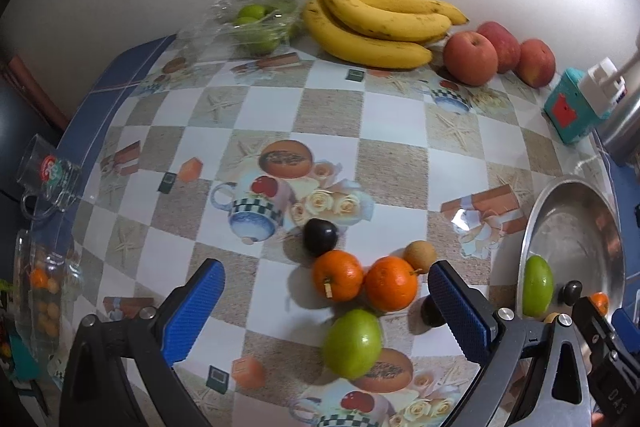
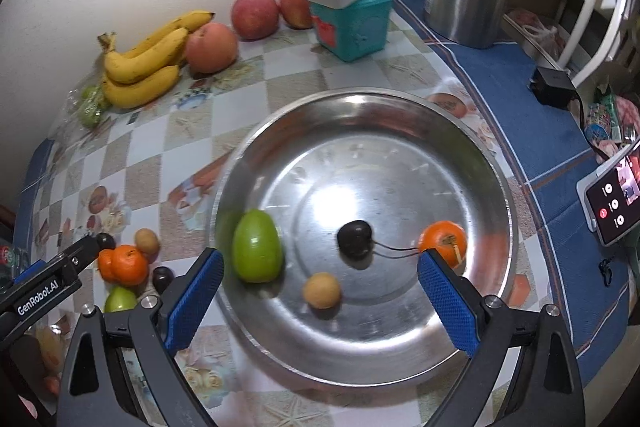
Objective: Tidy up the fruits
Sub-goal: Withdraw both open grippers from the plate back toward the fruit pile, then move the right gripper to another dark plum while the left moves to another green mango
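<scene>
A: What's in the steel bowl [image 2: 400, 115]?
B: A green fruit [image 2: 256, 251] standing upright at its left wall, a dark cherry [image 2: 354, 239], a tan fruit [image 2: 322, 289] and a small orange [image 2: 443, 239].
A: The grippers?
B: Right gripper [image 2: 318, 297] fingers spread wide, empty, above the bowl. Left gripper [image 1: 326, 307] likewise, over two oranges [image 1: 338, 275] and another green fruit [image 1: 352, 343], tilted, on the table [image 1: 392, 115].

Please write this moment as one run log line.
left gripper: open, empty | right gripper: open, empty | metal bowl: four fruits
</scene>
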A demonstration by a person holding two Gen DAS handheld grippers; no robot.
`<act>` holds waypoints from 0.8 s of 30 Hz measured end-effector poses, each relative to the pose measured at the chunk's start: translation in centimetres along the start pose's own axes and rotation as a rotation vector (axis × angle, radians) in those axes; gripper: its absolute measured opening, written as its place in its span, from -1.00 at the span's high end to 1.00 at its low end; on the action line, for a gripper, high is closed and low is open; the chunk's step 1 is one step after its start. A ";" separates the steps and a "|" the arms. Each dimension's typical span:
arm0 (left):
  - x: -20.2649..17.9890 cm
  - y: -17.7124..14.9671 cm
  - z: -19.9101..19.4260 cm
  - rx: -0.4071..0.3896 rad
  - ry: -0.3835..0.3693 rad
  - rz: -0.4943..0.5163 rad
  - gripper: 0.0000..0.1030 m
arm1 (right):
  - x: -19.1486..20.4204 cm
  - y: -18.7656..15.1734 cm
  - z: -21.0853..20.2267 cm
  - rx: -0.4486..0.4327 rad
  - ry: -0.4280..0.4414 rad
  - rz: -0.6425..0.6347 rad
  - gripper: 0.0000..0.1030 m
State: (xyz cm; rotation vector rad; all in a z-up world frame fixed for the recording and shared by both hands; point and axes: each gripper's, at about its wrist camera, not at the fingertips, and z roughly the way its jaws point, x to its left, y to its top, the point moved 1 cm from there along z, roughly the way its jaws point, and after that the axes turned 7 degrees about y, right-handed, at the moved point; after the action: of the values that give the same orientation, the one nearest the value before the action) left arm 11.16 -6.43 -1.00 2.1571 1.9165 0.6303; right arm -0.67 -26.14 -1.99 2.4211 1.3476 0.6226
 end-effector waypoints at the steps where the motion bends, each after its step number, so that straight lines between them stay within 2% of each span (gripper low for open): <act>1: 0.4 0.0 0.0 0.001 0.000 -0.011 -1.00 | 0.5 0.0 0.0 -0.001 0.010 -0.008 -0.89; 11: 5.5 -0.5 0.1 0.030 0.006 -0.153 -1.00 | 5.7 -0.9 0.8 0.030 0.107 -0.114 -0.89; 24: 8.9 -2.3 1.2 0.095 -0.012 -0.269 -1.00 | 10.9 -2.3 2.1 0.089 0.224 -0.214 -0.89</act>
State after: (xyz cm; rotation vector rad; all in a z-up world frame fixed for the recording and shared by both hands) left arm 10.26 2.83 -1.35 1.8981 2.2188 0.4842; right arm 3.77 -15.71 -2.37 2.2836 1.7309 0.8100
